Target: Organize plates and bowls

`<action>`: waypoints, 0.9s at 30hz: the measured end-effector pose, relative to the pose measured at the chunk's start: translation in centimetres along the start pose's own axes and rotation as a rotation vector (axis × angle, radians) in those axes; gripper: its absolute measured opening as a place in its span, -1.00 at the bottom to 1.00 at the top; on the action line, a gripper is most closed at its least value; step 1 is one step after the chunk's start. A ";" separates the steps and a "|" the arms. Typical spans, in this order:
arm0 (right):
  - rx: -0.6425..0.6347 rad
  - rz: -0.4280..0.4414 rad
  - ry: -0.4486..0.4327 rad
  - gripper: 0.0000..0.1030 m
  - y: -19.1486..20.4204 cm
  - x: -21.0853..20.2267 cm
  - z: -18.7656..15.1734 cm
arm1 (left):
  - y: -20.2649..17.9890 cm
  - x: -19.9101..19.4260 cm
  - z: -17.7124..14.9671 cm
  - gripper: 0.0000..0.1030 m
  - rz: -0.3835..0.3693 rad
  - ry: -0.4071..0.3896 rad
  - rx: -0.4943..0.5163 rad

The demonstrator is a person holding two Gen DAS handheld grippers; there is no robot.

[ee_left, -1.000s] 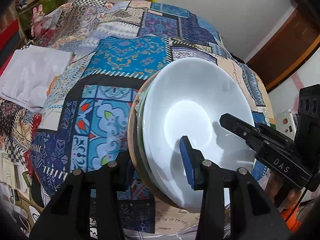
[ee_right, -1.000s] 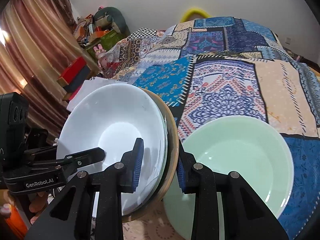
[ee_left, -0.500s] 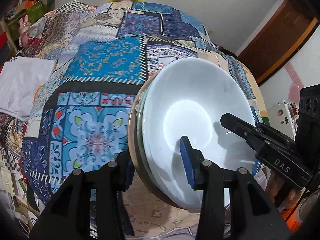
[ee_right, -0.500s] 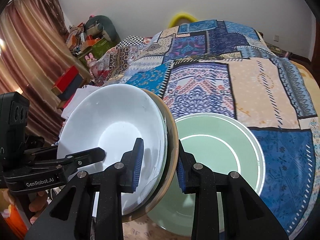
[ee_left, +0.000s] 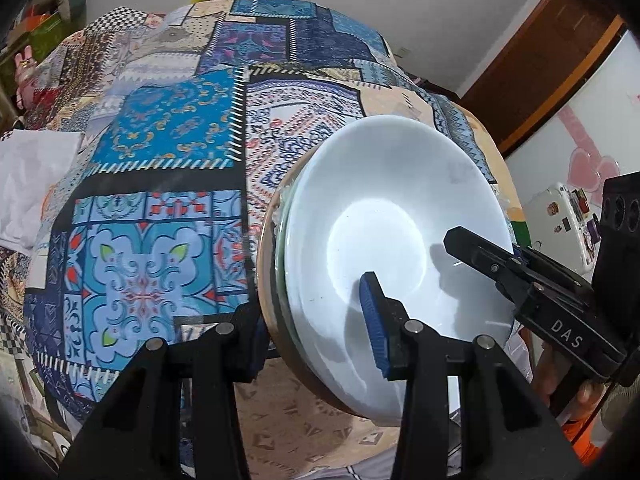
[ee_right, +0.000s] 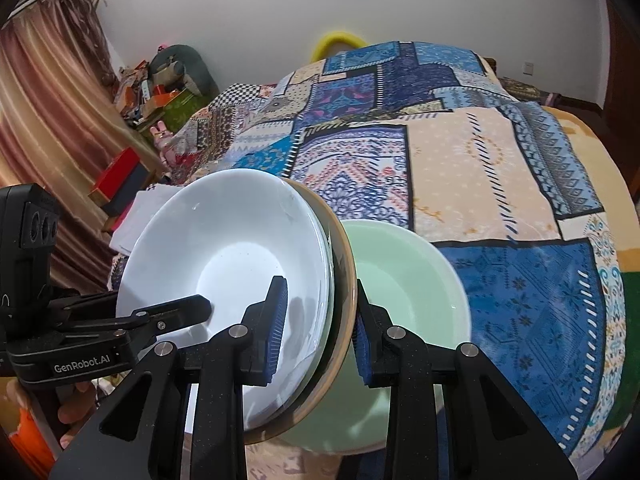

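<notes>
Carrying step: both grippers clamp one stack of plates (ee_right: 224,264), white plate on top, tan rim at the bottom. Right gripper (ee_right: 318,332) pinches the stack's near right edge, one pad inside the top plate, the other under the tan rim. Left gripper (ee_left: 316,332) grips the opposite edge the same way. Stack hangs tilted above the patchwork bedspread (ee_right: 480,184). Green bowl (ee_right: 404,280) sits on the bedspread just beyond and right of the stack. Likely next: level the stack, set it down together, release evenly. Both grippers pitch steeply downward, facing each other.
</notes>
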State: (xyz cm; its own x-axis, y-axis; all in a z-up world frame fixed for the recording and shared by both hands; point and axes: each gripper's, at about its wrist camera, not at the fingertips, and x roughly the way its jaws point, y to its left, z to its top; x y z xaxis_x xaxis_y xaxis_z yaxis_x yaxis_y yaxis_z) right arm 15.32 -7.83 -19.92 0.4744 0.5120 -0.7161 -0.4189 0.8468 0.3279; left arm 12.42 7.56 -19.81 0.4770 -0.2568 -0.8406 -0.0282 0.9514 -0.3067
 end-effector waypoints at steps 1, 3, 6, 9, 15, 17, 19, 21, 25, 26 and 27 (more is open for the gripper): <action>0.004 -0.002 0.000 -0.47 -0.2 0.0 0.0 | -0.2 0.2 0.1 -0.19 -0.003 0.004 0.004; 0.011 -0.009 0.000 -0.47 -0.7 -0.2 -0.1 | -0.5 0.6 0.2 -0.19 -0.005 0.010 0.009; 0.019 -0.017 0.002 -0.47 -1.2 -0.2 -0.1 | -1.0 1.2 0.3 -0.19 -0.008 0.018 0.016; 0.026 -0.023 0.005 -0.47 -1.8 -0.2 -0.2 | -1.3 1.8 0.4 -0.19 -0.010 0.028 0.021; 0.046 -0.032 0.013 -0.47 -2.8 0.1 -0.4 | -1.8 3.1 0.5 -0.19 -0.007 0.053 0.029; 0.052 -0.033 0.015 -0.47 -3.1 0.1 -0.5 | -1.8 3.6 0.4 -0.19 -0.006 0.064 0.032; 0.057 -0.035 0.017 -0.47 -3.3 0.3 -0.6 | -1.8 4.1 0.4 -0.19 -0.001 0.075 0.033; 0.062 -0.038 0.023 -0.47 -3.5 0.6 -0.8 | -2.0 4.3 0.3 -0.20 0.008 0.065 0.046; 0.061 -0.050 0.025 -0.47 -4.0 1.0 -0.9 | -2.4 4.5 0.6 -0.22 0.020 0.046 0.072; 0.063 -0.055 0.029 -0.47 -4.1 1.2 -0.9 | -2.5 4.4 0.7 -0.24 0.021 0.041 0.079; 0.068 -0.059 0.037 -0.47 -4.2 1.5 -1.0 | -2.6 4.3 0.8 -0.26 0.019 0.039 0.081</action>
State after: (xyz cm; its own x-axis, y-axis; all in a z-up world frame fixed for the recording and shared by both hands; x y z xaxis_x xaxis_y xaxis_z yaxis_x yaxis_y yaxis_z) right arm 17.00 -10.81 -22.98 0.4674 0.4561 -0.7573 -0.3369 0.8839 0.3244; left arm 15.21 4.08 -22.29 0.4426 -0.2436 -0.8630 0.0354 0.9664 -0.2547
